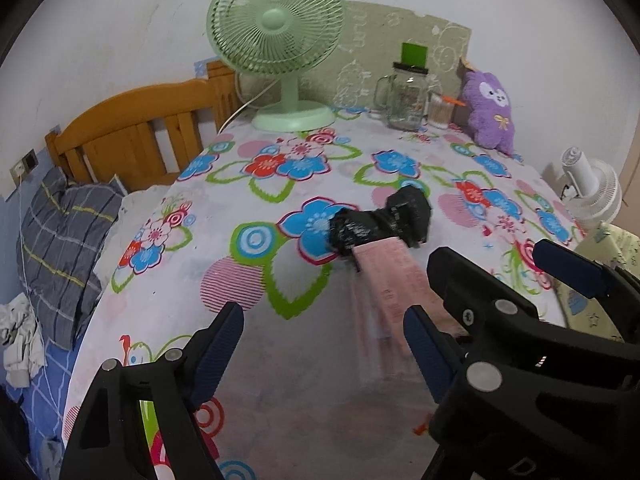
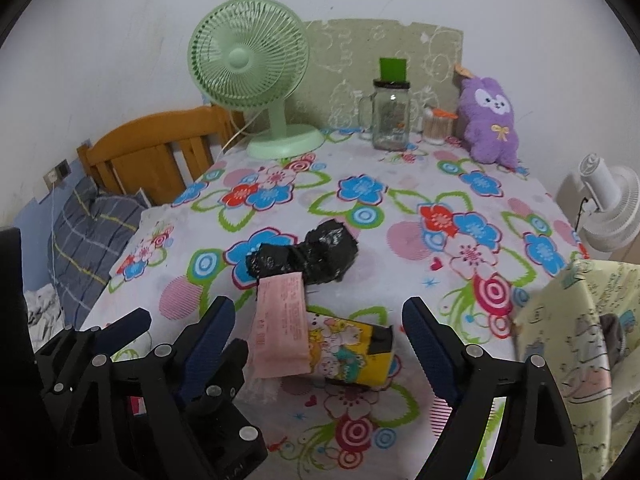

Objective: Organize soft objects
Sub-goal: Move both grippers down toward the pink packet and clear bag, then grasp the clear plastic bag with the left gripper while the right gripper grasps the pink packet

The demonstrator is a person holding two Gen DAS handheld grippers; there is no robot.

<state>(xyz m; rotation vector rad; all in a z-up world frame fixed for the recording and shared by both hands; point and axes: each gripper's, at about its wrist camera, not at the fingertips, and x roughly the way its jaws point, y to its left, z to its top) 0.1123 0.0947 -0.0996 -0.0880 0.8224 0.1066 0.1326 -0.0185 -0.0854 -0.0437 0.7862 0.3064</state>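
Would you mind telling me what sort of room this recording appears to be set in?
Most likely a bedroom: a wooden headboard with a plaid pillow sits beside the floral-covered table, and a purple plush toy leans against the wall.

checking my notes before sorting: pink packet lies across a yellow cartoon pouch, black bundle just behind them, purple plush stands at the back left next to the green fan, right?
One detail is off. The purple plush stands at the back right, with the glass jar between it and the green fan, as the right wrist view shows. The rest holds: the pink packet lies across the yellow cartoon pouch, with the black bundle just behind.
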